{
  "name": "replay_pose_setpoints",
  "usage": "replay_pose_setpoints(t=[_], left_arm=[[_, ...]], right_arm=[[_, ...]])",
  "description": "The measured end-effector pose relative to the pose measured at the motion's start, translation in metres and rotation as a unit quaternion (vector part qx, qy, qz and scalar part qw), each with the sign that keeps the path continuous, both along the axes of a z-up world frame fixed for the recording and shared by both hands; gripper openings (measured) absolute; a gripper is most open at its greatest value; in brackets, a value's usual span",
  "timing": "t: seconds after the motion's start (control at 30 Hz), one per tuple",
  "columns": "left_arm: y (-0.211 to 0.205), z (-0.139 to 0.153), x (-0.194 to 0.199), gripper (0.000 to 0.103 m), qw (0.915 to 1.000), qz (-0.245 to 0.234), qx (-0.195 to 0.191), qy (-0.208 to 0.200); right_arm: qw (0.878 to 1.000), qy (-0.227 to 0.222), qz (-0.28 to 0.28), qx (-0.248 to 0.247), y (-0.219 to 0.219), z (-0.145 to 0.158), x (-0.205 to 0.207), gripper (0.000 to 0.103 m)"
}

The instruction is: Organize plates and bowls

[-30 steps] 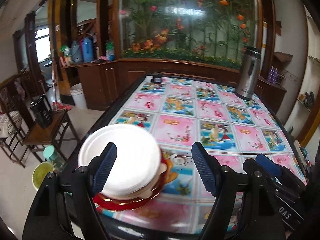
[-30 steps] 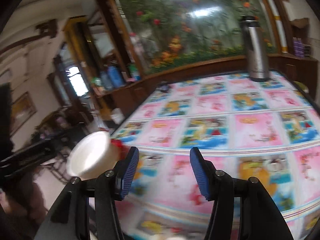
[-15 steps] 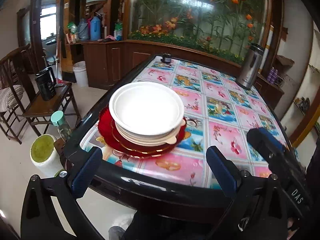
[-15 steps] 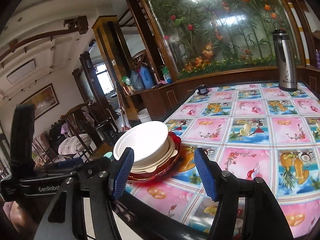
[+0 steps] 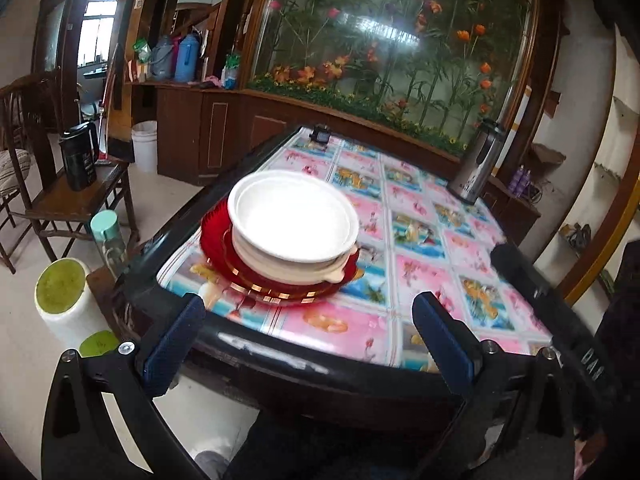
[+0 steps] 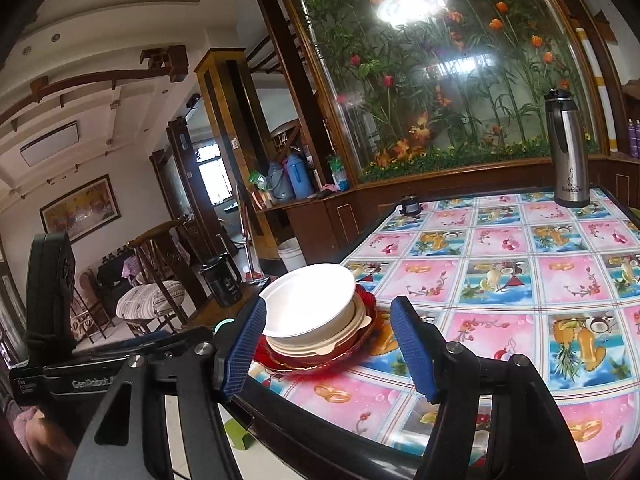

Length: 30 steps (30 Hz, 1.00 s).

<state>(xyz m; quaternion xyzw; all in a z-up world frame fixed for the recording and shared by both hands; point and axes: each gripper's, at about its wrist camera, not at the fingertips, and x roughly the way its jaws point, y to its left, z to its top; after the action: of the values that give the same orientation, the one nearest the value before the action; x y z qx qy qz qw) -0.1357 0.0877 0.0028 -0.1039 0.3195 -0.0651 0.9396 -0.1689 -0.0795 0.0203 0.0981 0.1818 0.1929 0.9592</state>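
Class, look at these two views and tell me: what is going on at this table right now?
A person holds a gripper in each hand at the near edge of the table. A white bowl tops a stack of cream dishes on a red plate at the table's near left corner. The left gripper and right gripper are both open, empty and touching nothing. A steel flask stands at the far side.

"GenRobot" on left tongs (image 6: 92, 382), "Bastriure" on flask (image 6: 568, 160)
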Motion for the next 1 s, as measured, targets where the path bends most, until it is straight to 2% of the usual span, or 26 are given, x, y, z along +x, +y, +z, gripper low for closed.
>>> replay_pose_setpoints(t=[0.1, 0.23, 0.27, 0.4, 0.5, 0.57, 0.77, 1.0], left_arm=[[0.004, -0.017, -0.008, 0.103, 0.9996, 0.019, -0.005, 0.021], [0.0, -0.027, -0.006, 0.103, 0.9945, 0.061, 0.066, 0.054], [0.002, -0.027, -0.007, 0.103, 0.9939, 0.07, 0.065, 0.054], [0.018, -0.02, -0.012, 0.103, 0.9946, 0.093, 0.037, 0.027], [0.023, -0.014, -0.013, 0.103, 0.9919, 0.116, 0.051, 0.005], [0.025, -0.013, -0.007, 0.103, 0.9901, 0.124, 0.067, 0.004], [0.04, -0.019, 0.008, 0.103, 0.9871, 0.144, 0.066, 0.024], [0.05, -0.014, 0.02, 0.103, 0.9825, 0.173, 0.07, 0.007]], right_arm=[[1.0, -0.001, 0.006, -0.005, 0.006, 0.0, 0.001, 0.067], [1.0, -0.001, 0.011, -0.006, 0.012, -0.002, 0.002, 0.067], [1.0, 0.0, 0.012, -0.006, 0.012, -0.003, 0.002, 0.067], [1.0, 0.003, 0.017, -0.005, 0.015, -0.003, 0.005, 0.067], [1.0, 0.01, 0.023, -0.004, 0.018, -0.004, 0.01, 0.067], [0.999, 0.015, 0.031, 0.005, 0.02, -0.004, 0.015, 0.067], [0.999, 0.011, 0.045, 0.001, 0.032, 0.002, 0.024, 0.067], [0.998, 0.02, 0.055, -0.005, 0.045, -0.001, 0.034, 0.067]])
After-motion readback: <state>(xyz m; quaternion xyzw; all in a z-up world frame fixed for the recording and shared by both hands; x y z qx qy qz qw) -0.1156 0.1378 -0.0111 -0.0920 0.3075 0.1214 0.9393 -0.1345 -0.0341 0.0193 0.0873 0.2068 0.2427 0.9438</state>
